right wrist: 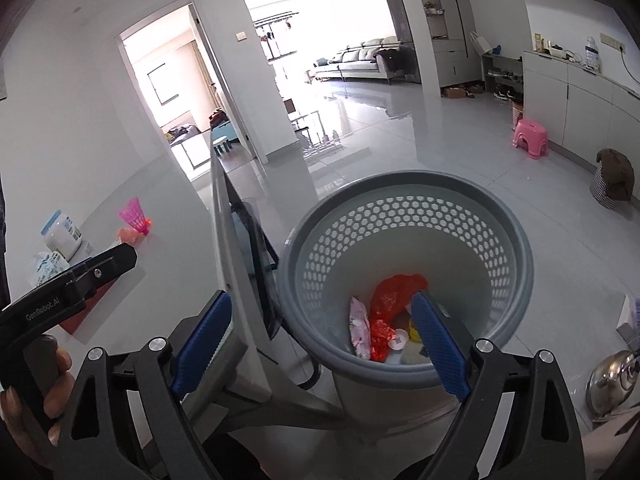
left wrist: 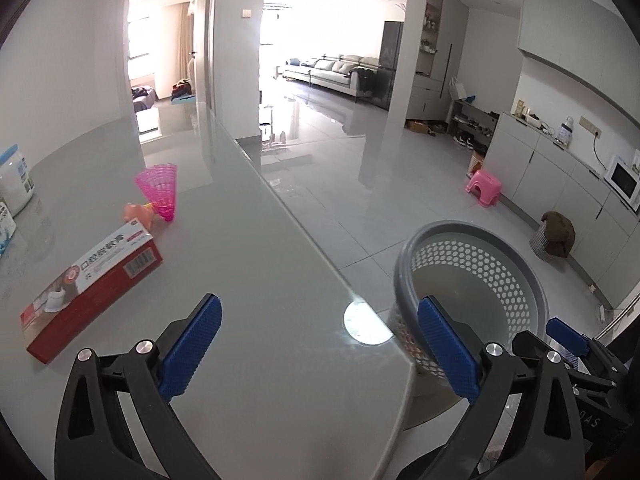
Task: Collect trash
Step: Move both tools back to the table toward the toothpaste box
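Observation:
A grey perforated trash basket [right wrist: 404, 216] stands on the floor beside the table corner and holds a red wrapper [right wrist: 390, 300], a pink floral packet [right wrist: 359, 326] and other scraps. It also shows in the left wrist view [left wrist: 472, 256]. My right gripper [right wrist: 322, 338] is open and empty above the basket's near rim. My left gripper [left wrist: 320, 344] is open and empty over the glass table [left wrist: 260, 280]. A red and white box [left wrist: 94, 280] lies on the table to its left.
A pink shuttlecock [left wrist: 159, 190] and a small orange toy [left wrist: 138, 214] lie further back on the table. A white tub [left wrist: 14, 184] stands at the left edge. A pink stool [left wrist: 483, 186] and a metal pot lid [right wrist: 612, 380] are on the floor.

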A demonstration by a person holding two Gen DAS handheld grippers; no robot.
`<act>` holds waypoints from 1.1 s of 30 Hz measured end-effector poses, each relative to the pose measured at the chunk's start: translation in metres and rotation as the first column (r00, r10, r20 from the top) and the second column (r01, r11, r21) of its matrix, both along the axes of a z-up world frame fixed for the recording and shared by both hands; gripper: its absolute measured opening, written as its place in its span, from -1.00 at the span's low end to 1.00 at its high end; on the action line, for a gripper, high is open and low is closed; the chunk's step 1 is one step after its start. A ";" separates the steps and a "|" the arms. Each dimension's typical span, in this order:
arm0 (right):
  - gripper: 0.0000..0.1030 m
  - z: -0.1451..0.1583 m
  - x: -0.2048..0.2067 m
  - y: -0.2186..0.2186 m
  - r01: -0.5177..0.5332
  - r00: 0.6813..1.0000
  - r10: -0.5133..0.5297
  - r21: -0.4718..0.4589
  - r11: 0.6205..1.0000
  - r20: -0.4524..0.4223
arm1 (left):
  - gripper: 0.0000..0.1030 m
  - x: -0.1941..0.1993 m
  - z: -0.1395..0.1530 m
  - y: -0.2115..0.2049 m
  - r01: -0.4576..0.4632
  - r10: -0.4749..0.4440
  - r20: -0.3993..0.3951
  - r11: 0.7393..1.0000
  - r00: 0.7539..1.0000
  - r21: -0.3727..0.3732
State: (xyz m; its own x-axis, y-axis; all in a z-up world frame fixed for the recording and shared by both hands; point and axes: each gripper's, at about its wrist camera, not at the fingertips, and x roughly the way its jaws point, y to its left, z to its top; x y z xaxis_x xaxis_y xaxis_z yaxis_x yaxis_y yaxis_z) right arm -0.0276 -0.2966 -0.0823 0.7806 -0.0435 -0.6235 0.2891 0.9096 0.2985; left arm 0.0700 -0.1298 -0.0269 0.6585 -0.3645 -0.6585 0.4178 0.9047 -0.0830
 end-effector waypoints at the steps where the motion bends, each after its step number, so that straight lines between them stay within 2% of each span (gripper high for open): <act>1: 0.70 0.001 0.004 0.008 -0.015 1.000 0.015 -0.001 1.000 0.002 | 0.88 0.003 0.000 0.011 -0.017 0.017 0.002 1.000 1.000 0.001; 9: 0.70 0.004 0.036 0.060 -0.123 0.992 0.123 -0.015 0.992 -0.011 | 0.88 0.030 0.002 0.092 -0.144 0.143 0.041 0.989 0.989 0.030; 16: 0.70 0.005 0.056 0.099 -0.197 0.980 0.197 -0.019 0.980 -0.026 | 0.88 0.052 -0.002 0.154 -0.221 0.213 0.083 0.969 0.974 0.108; 19: 0.70 0.005 0.060 0.110 -0.219 0.975 0.219 -0.019 0.975 -0.036 | 0.88 0.063 -0.004 0.177 -0.224 0.216 0.078 0.966 0.973 0.125; 23: 0.70 0.004 0.065 0.119 -0.242 0.969 0.241 -0.011 0.970 -0.053 | 0.88 0.080 -0.009 0.201 -0.203 0.199 0.042 0.974 0.979 0.106; 26: 0.70 0.005 0.067 0.123 -0.247 0.968 0.246 -0.003 0.969 -0.055 | 0.88 0.091 -0.013 0.209 -0.185 0.182 0.035 0.975 0.983 0.120; 30: 0.70 0.005 0.070 0.128 -0.253 0.966 0.252 0.001 0.968 -0.064 | 0.88 0.106 -0.027 0.215 -0.143 0.147 -0.021 0.982 0.989 0.121; 33: 0.70 0.006 0.070 0.131 -0.264 0.963 0.263 0.000 0.965 -0.066 | 0.88 0.111 -0.032 0.214 -0.125 0.129 -0.023 0.984 0.991 0.130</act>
State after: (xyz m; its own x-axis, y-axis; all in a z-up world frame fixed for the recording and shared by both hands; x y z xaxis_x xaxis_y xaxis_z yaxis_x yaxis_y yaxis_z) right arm 0.0429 -0.1652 -0.0763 0.7232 0.1525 -0.6736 0.0575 0.9586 0.2788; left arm 0.1810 0.0839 -0.0589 0.6727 -0.1905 -0.7150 0.2978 0.9543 0.0259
